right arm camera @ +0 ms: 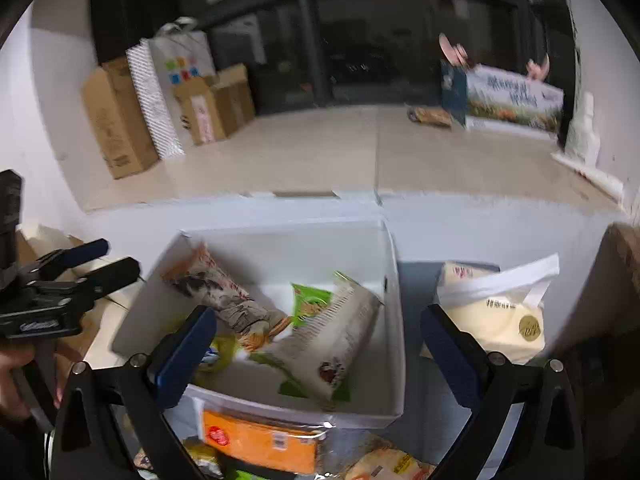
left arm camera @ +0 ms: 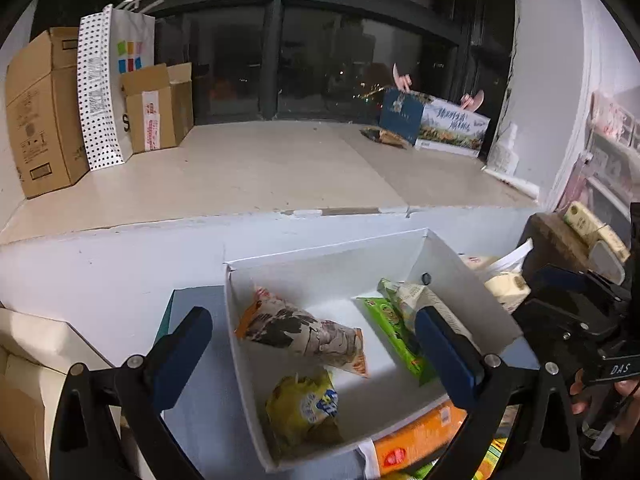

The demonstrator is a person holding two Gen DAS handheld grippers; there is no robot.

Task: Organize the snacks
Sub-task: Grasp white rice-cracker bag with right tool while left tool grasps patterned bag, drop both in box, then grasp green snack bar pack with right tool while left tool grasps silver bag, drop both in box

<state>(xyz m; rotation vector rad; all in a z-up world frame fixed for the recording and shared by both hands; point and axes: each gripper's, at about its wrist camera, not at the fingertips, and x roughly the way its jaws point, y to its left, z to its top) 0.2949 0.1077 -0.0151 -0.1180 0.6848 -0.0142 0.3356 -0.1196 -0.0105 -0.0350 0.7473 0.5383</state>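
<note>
A white open box (left arm camera: 320, 258) (right arm camera: 394, 320) holds several snack packs: an orange-and-grey pack (left arm camera: 304, 330) (right arm camera: 224, 296), a yellow pack (left arm camera: 302, 404), a green pack (left arm camera: 390, 324) (right arm camera: 310, 300) and a pale striped pack (right arm camera: 332, 340) (left arm camera: 424, 300). An orange pack (right arm camera: 260, 440) (left arm camera: 416, 436) lies in front of the box. My left gripper (left arm camera: 316, 348) is open and empty above the box. My right gripper (right arm camera: 318, 352) is open and empty over the box's right side; the striped pack lies below it.
A cream bag with a white handle (right arm camera: 496, 312) sits right of the box. More packs (right arm camera: 384, 466) lie at the near edge. Behind is a raised tiled ledge (left arm camera: 260, 168) with cardboard boxes (left arm camera: 44, 112), a dotted paper bag (left arm camera: 102, 92) and a printed carton (left arm camera: 436, 124).
</note>
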